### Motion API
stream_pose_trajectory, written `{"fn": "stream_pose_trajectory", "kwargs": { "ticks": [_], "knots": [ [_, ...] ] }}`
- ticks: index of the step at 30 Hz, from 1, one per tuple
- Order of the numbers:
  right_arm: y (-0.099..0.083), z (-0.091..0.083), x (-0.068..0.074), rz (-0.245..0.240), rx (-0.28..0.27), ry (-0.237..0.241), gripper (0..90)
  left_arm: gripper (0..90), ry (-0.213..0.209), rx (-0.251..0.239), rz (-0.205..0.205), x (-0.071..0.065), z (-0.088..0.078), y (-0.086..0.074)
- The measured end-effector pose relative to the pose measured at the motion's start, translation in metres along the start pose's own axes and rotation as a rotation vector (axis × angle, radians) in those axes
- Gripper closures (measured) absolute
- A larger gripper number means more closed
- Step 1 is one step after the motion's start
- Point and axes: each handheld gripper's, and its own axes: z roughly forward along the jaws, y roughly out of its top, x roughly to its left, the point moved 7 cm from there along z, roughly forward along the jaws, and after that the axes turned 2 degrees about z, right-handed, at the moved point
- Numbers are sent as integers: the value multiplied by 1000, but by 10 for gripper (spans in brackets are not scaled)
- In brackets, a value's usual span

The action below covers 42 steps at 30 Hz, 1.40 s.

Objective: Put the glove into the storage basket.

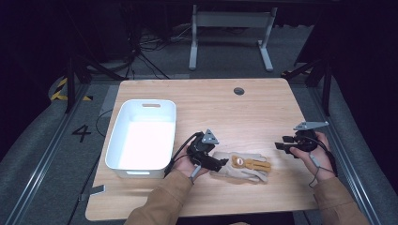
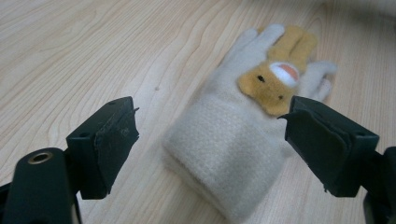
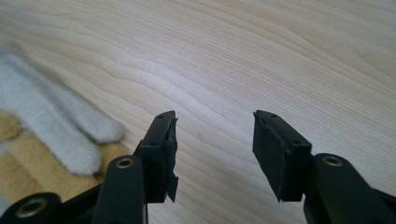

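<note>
A cream glove (image 1: 241, 167) lies flat at the desk's (image 1: 244, 117) six o'clock edge, cuff toward the left gripper (image 1: 224, 163), whose fingers (image 2: 109, 140) straddle it unclamped, likely poised to grasp. At three o'clock, the right gripper (image 1: 278, 146) waits, fingers (image 3: 280, 149) apart, empty. A white bin (image 1: 123, 129) sits at nine o'clock.

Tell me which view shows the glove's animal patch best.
The left gripper view: the orange animal patch on the cream glove is close, its eyes and mouth plain. The high view shows it small; the right gripper view catches just fingertips and orange strips at its left edge.
</note>
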Motion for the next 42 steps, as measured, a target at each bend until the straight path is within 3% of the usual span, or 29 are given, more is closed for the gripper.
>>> {"fn": "stream_pose_trajectory", "kwargs": {
  "ticks": [10, 15, 23, 32, 38, 42],
  "knots": [
    [-3, 1, -6, 15, 7, -6, 509, 171, -6, 5, -3, 0, 1, -1],
    [-2, 0, -6, 8, -1, 5, 509, 153, -12, -18, 11, -2, 0, 1],
    [-2, -1, -7, 16, -5, 12, 506, 111, -40, -22, 36, -5, 6, 2],
    [-2, -1, -6, 23, -10, 17, 493, 46, -73, 9, 77, -7, 19, -1],
    [-2, 0, -6, 19, -6, 21, 490, 18, -97, 13, 56, -8, 26, -1],
    [-2, 0, -6, 21, -5, 25, 488, 1, -116, 12, 74, -10, 29, -1]
  ]
}}
